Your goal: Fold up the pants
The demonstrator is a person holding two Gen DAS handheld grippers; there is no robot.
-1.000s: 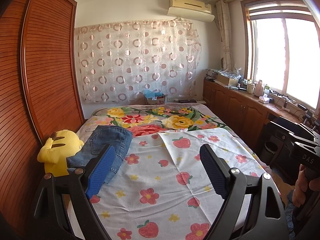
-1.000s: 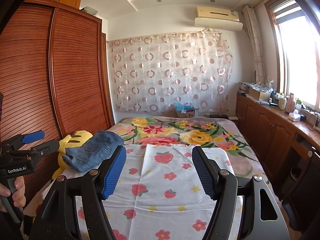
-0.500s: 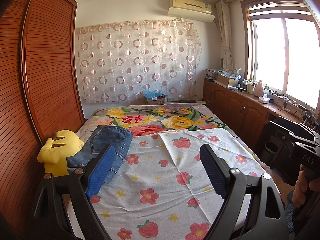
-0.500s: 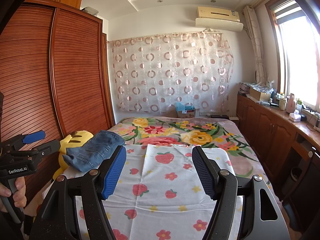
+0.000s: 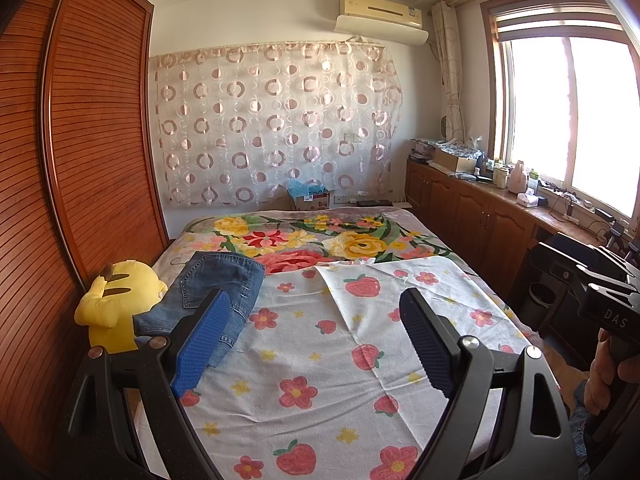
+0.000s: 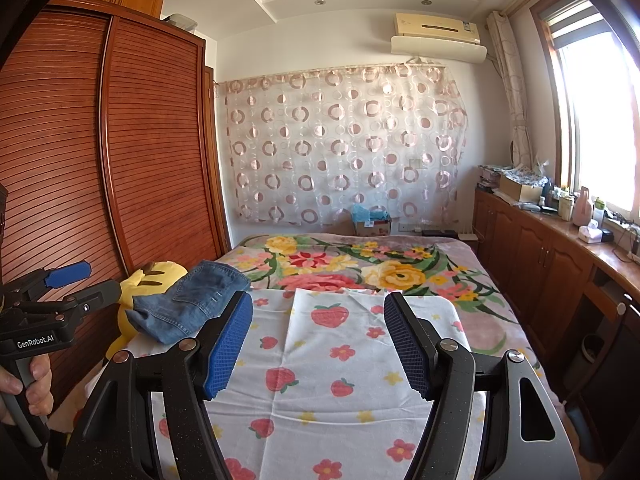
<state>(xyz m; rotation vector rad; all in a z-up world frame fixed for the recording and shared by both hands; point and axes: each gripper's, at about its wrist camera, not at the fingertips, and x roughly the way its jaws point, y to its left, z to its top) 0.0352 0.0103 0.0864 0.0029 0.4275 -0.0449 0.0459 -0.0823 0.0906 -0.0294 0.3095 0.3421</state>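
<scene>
Folded blue jeans (image 5: 208,292) lie at the left side of the bed, partly resting on a yellow plush toy (image 5: 116,300). They also show in the right wrist view (image 6: 188,304). My left gripper (image 5: 316,340) is open and empty, held above the near part of the bed, with its left finger in front of the jeans. My right gripper (image 6: 318,344) is open and empty, also above the near part of the bed, to the right of the jeans. The left gripper's body shows at the left edge of the right wrist view (image 6: 44,316).
The bed carries a white strawberry-print cloth (image 5: 340,360) over a floral blanket (image 5: 320,240). A wooden wardrobe (image 5: 80,160) runs along the left. Wooden cabinets (image 5: 480,220) with clutter line the right under the window. A cardboard box (image 5: 308,200) stands behind the bed.
</scene>
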